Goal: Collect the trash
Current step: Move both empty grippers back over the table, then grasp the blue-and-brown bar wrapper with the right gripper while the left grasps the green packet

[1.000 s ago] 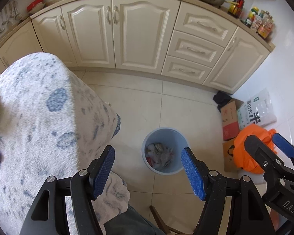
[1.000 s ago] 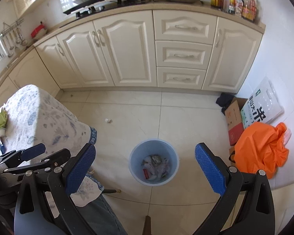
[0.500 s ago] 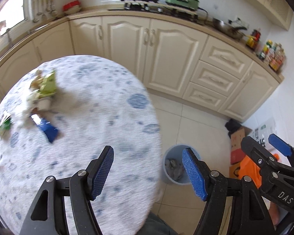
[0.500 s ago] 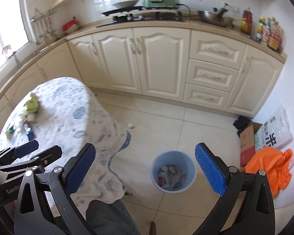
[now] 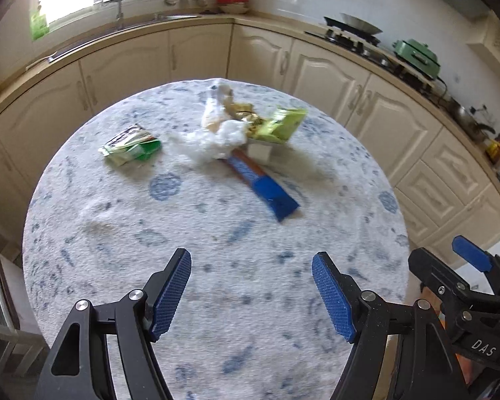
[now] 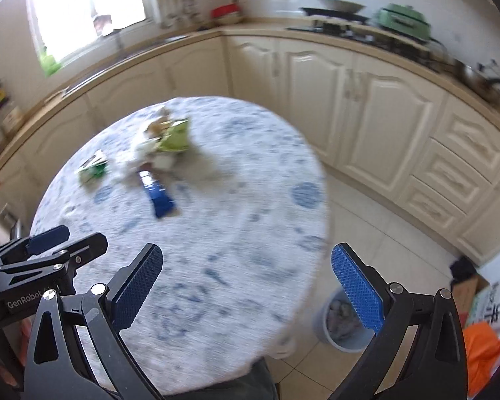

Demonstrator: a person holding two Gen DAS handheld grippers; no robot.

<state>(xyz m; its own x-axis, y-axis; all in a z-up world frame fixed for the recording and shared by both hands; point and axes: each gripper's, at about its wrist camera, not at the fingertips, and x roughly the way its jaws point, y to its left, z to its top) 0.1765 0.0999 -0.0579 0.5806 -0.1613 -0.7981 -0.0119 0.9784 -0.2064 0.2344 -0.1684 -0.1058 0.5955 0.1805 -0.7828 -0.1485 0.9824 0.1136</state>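
On the round table [image 5: 216, 300], under its blue-flecked cloth, sits what is left of the trash, all on the far half: a heap of white tissue [image 5: 216, 140] with a lime packet [image 5: 280, 123] and a small white box [image 5: 260, 151] touching it, a blue wrapper [image 5: 266, 186] running out from the heap toward the near edge, and a green packet [image 5: 130, 145] apart to the left. Cabinets [image 5: 316, 70] curve behind.

Both tools hang above the near half, pointing down and forward. Left gripper [image 5: 251, 295]: jaws well apart, having just widened a little, nothing between them. Right gripper [image 6: 246, 288]: jaws wide, empty too.

Step in hand, as I judge it: the reach for the next piece. To do it well, take an outlying piece first, the blue wrapper being nearest. Come down over its narrow width so both pads meet flat foil, and keep the tips off the cloth (a pinched fold would drag everything). The right view is smeared, so aim is better fixed once the hands slow.

Bin [image 6: 341, 325]: pale blue, on the floor beside the table, near the right gripper; crumpled pale wrappers lie inside, only part of it visible. Cardboard box [image 6: 466, 286] on the floor beyond it, contents not readable.
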